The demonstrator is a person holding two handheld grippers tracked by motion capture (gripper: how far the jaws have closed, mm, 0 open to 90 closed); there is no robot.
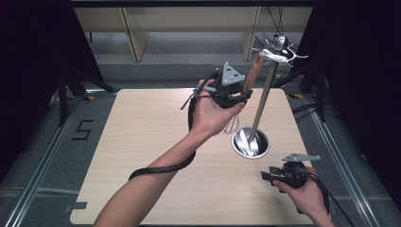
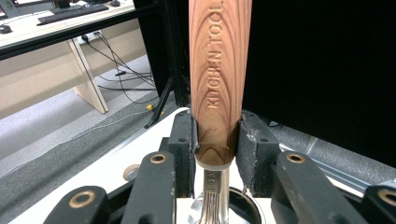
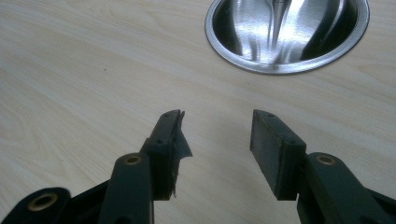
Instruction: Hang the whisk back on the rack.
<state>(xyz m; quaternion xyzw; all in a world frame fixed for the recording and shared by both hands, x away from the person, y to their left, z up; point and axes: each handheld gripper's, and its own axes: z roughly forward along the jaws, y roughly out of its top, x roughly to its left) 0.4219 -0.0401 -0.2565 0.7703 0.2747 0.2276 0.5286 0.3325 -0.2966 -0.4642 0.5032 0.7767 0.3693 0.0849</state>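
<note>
Two tongs are seen: the left tongs (image 1: 242, 94) are clamped on a wooden handle (image 2: 218, 79), raised beside the hook stand (image 1: 265, 97), likely for hanging; the right tongs (image 3: 217, 144), jaws apart, rest idle on the desk (image 1: 142, 142).

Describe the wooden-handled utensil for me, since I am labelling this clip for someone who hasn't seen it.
On the pale wooden table, right of centre, stands a steel rack base with a tall pole. Beside the pole, the left gripper clamps the utensil: its wood-grain handle, stamped KITCHEN TOOL, is the sole wooden piece among metal.
</note>
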